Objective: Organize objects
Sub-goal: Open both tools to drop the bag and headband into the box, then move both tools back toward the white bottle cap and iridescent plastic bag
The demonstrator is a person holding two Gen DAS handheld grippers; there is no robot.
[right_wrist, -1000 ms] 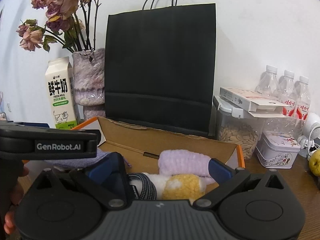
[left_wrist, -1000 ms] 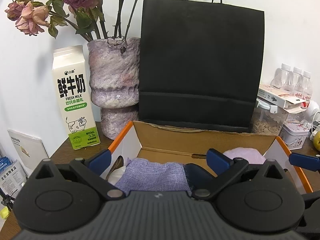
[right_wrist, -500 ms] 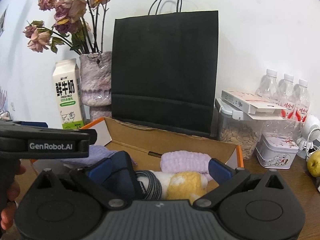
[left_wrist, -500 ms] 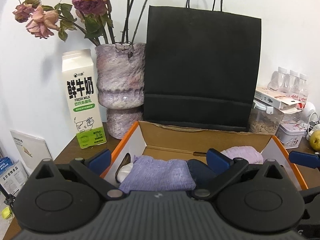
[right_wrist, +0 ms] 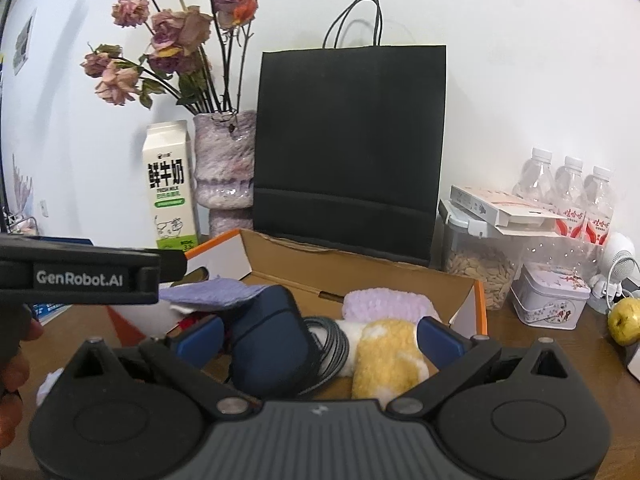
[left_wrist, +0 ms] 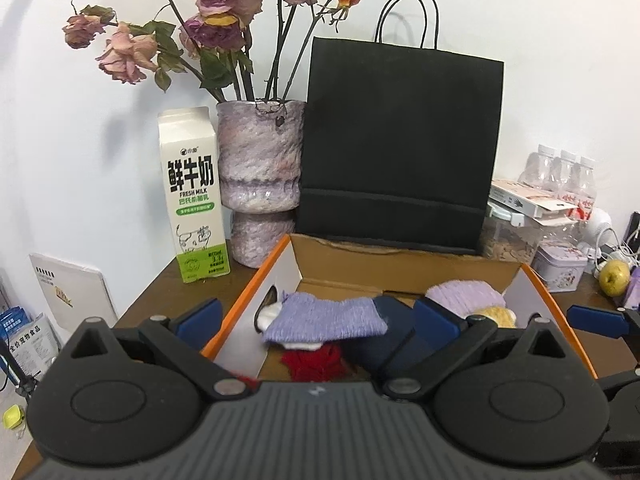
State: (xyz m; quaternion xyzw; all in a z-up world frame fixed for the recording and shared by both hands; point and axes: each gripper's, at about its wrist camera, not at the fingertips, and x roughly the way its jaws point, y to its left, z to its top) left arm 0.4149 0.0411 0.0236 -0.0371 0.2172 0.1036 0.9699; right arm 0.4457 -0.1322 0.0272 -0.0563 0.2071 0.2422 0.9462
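Blue-tipped left tongs [left_wrist: 316, 314] and right tongs [right_wrist: 320, 334] spread wide, empty, above cardboard box [left_wrist: 400, 270].

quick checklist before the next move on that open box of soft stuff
1. Left claw open and holding nothing: ok.
2. Right claw open and holding nothing: ok.
3. Cardboard box open on top: ok.
4. Purple knit cloth lying on top, reachable: ok.
5. Free floor space in the box: not ok, navy case, yellow towel and lilac towel crowd it.
6. What is under the cloth: cannot tell.
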